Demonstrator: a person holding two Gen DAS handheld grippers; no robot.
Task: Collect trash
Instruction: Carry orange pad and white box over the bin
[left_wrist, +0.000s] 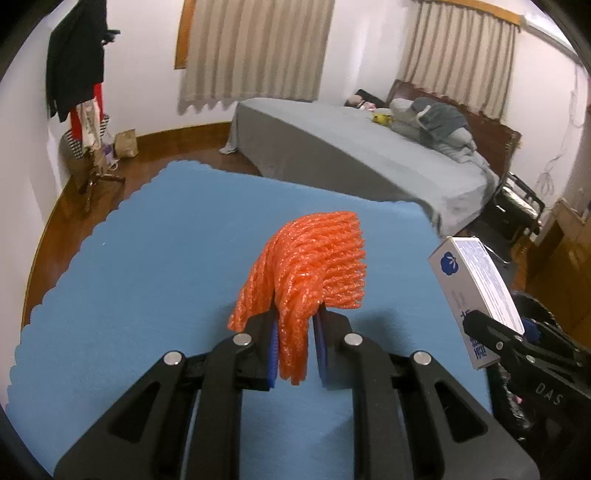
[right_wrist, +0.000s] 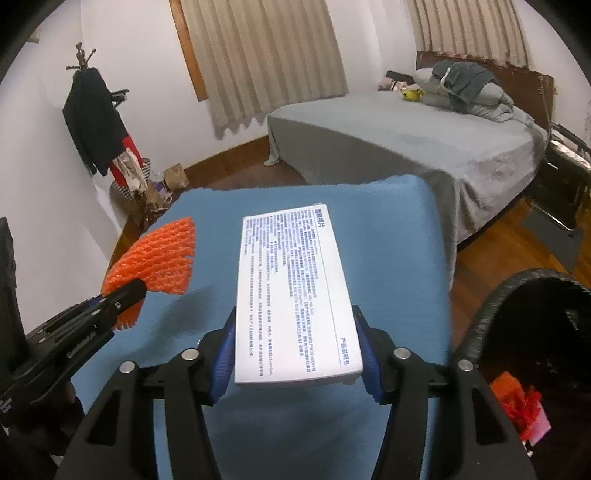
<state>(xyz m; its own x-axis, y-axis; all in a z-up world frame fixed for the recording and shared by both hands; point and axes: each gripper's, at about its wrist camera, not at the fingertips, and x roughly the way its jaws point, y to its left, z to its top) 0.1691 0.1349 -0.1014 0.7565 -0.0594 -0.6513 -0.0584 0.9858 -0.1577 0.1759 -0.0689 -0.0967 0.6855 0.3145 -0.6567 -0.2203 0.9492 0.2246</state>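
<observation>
The left gripper (left_wrist: 293, 343) pinches the soft, light net (left_wrist: 314, 266) by its middle above the blue tabletop (left_wrist: 129, 258), while the right gripper (right_wrist: 295, 354) clamps the stiff box (right_wrist: 291, 288) by its long sides.

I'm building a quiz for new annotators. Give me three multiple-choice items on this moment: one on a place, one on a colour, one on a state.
1. Where is the dark bin?
A. Right of the blue table
B. On the bed
C. Under the coat rack

2. What colour is the foam net?
A. Green
B. Orange
C. White

3. What is the state of the right gripper?
A. Open and empty
B. Shut on the white box
C. Shut on the foam net

Answers:
1 A: the dark bin stands beside the right edge of the blue table.
2 B: the foam net in the left gripper is orange.
3 B: the right gripper has its jaws pressed on both sides of the white box.
</observation>
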